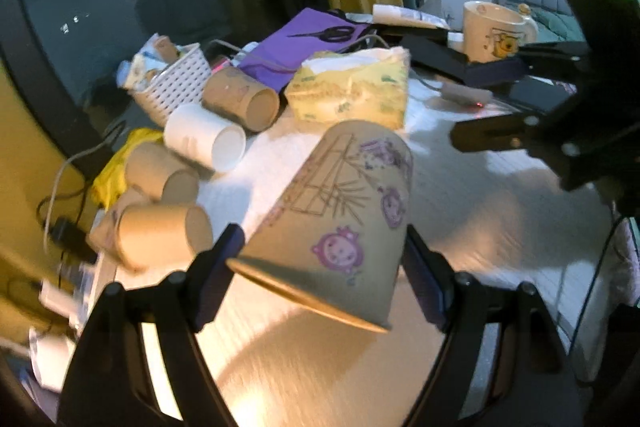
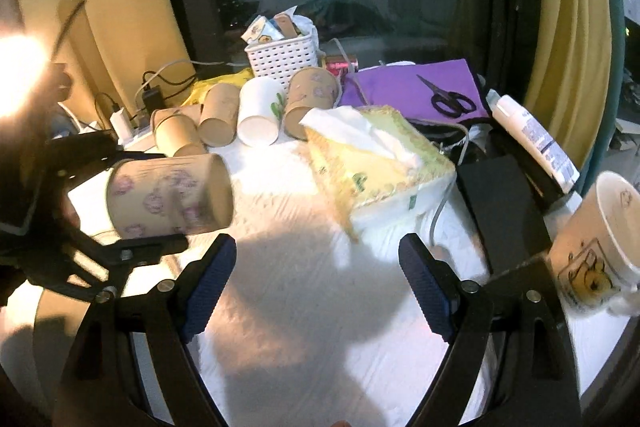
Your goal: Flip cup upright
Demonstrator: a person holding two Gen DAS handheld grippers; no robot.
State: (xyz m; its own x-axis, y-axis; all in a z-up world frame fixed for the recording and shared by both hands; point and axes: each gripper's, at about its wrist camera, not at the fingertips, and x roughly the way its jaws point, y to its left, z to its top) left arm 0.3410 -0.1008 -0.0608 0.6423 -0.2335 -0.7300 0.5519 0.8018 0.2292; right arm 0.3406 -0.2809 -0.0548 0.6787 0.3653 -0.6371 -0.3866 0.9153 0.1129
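A brown paper cup [image 1: 340,223] with purple cartoon prints is held between the pads of my left gripper [image 1: 320,275]. The cup is tilted, rim toward the camera and base pointing away, lifted above the white table. The same cup shows in the right wrist view [image 2: 168,197] on its side in the air, with the left gripper's fingers [image 2: 132,251] around it. My right gripper [image 2: 316,283] is open and empty above the table, and it shows at the right edge of the left wrist view [image 1: 520,139].
Several paper cups [image 2: 218,115] lie on their sides at the back left with a white one [image 2: 260,117]. A tissue pack [image 2: 380,155], white basket [image 2: 282,57], purple cloth with scissors [image 2: 448,99], a mug [image 2: 600,239], a tube [image 2: 536,143] and cables crowd the table [image 2: 320,307].
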